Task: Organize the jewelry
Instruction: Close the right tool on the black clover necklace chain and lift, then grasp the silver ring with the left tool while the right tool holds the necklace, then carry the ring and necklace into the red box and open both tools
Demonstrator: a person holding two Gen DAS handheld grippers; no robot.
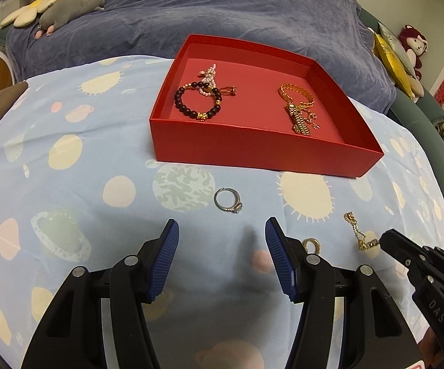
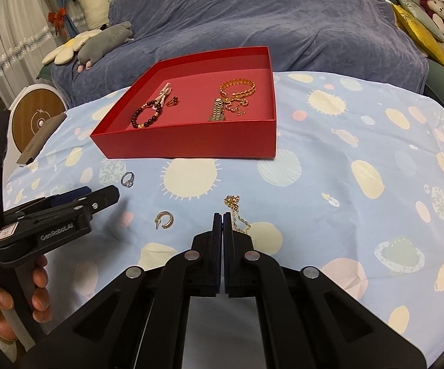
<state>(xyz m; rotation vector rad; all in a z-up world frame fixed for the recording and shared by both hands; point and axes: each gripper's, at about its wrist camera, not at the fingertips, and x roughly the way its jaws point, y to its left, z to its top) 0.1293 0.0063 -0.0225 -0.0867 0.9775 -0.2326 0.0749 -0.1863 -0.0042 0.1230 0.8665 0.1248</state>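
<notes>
From the left wrist camera, the left gripper (image 1: 222, 230) hangs over a bench covered in a pale blue cloth (image 1: 68, 184) printed with planets, its jaws standing apart with nothing between them. A silver ring (image 1: 228, 200) lies on the cloth just ahead of the blue pads. Beyond it sits a red box (image 1: 252, 150) already holding a dark bead bracelet (image 1: 197, 101), a pearl strand, a small ring and a heap of gold chains (image 1: 299, 107). A gold hoop earring (image 1: 311, 245) peeks out beside the right-hand finger, and a thin gold chain (image 1: 357, 230) lies further right, where the right gripper (image 1: 386, 240) reaches it. From the right wrist camera, the right gripper (image 2: 222, 215) has its jaws fully closed; the gold chain (image 2: 237, 212) trails from just beside their tips, though whether it is actually pinched cannot be told. The sorting looks partly done, with three pieces still outside the box. The next move probably calls for lifting the chain clear, and for lowering the left jaws squarely around the flat silver ring.
</notes>
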